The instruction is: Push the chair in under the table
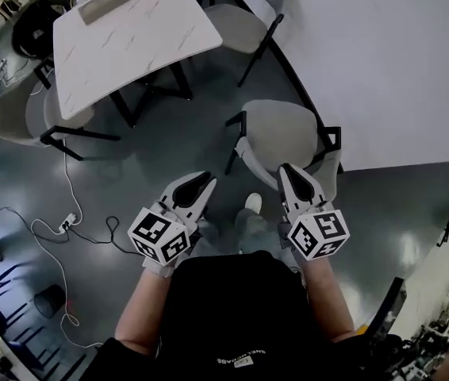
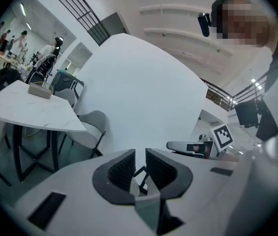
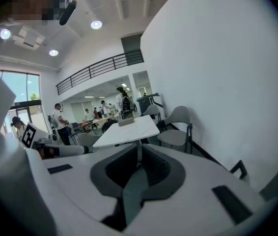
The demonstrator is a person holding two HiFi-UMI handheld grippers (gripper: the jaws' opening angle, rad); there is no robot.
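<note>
The grey chair (image 1: 280,137) with a black frame stands pulled out from the white marble table (image 1: 129,30), beside the white wall. Both grippers hover just short of its near side, pointing at it. My left gripper (image 1: 205,183) is off the chair's left front corner; in the left gripper view its jaws (image 2: 140,156) stand a narrow gap apart with nothing pressed between them. My right gripper (image 1: 285,170) is over the chair's near edge, and its pads (image 3: 140,149) meet with nothing held. A black armrest tip (image 3: 238,168) shows low at the right. Whether either gripper touches the chair I cannot tell.
A second grey chair (image 1: 244,22) is at the table's far right by the wall, and a third (image 1: 18,113) at its left. A flat box (image 1: 103,2) lies on the tabletop. Cables and a power strip (image 1: 66,221) trail over the dark floor at left. People stand far behind.
</note>
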